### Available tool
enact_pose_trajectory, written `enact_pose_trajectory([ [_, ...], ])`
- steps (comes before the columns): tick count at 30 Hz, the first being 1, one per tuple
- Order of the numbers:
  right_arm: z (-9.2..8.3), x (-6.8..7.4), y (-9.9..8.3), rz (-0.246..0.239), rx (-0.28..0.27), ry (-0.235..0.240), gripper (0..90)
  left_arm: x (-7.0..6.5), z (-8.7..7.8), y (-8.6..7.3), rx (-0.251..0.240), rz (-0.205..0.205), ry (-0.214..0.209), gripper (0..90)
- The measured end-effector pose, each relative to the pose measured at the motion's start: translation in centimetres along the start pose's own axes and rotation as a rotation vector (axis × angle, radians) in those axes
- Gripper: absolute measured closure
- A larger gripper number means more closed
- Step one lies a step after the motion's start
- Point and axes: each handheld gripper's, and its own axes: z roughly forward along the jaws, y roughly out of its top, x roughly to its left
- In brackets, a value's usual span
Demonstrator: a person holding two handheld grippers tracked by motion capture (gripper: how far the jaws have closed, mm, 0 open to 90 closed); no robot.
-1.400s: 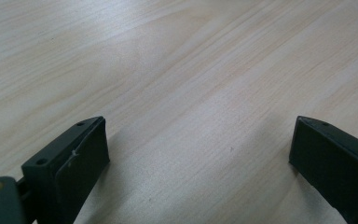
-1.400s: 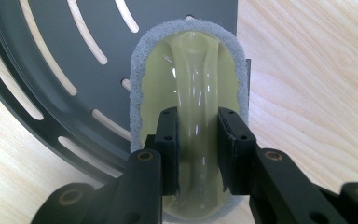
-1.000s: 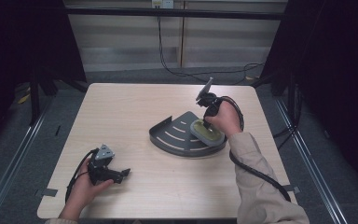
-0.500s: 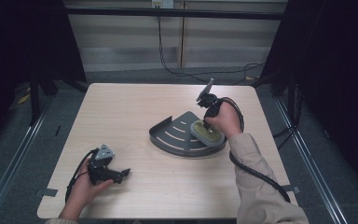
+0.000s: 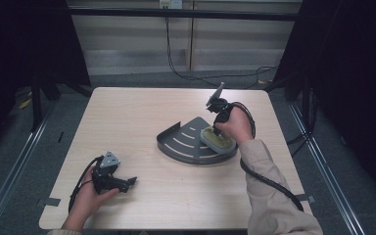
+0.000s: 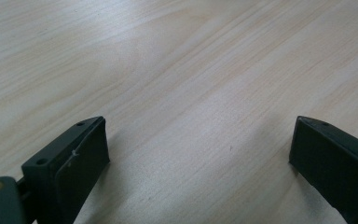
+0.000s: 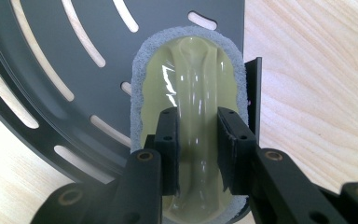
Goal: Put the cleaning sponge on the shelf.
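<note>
A dark grey quarter-round slotted tray point(image 5: 181, 142) point(image 7: 51, 70) lies on the wooden table, right of centre. On its right part rests an oval scrubber point(image 5: 217, 141) point(image 7: 191, 88) with a yellow-green plastic handle and a grey pad underneath. My right gripper point(image 5: 216, 131) point(image 7: 196, 154) points down at it, jaws shut on the handle's raised ridge. My left gripper point(image 5: 131, 181) point(image 6: 198, 154) lies low at the table's front left, jaws wide open over bare wood with nothing between them.
The tray has a raised rim point(image 7: 254, 98) along its straight side, close beside the scrubber. Black cables point(image 5: 269, 181) trail from both grippers. Dark curtains and a metal frame point(image 5: 186, 12) surround the table point(image 5: 127, 112).
The scrubber and my right gripper have shifted very slightly on the tray. The left gripper has stayed put.
</note>
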Motion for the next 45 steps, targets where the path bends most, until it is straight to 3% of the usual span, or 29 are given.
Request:
enact_pose_trajectory([
  [32, 0.6, -0.2, 0.2, 0.008, -0.02, 0.007, 71.3, 0.0, 0.0, 0.0, -0.001, 0.0, 0.0, 4.1],
  [45, 1.5, -0.3, -0.5, 0.007, 0.003, 0.014, 71.2, 0.0, 0.0, 0.0, 0.004, 0.006, -0.001, 4.1],
])
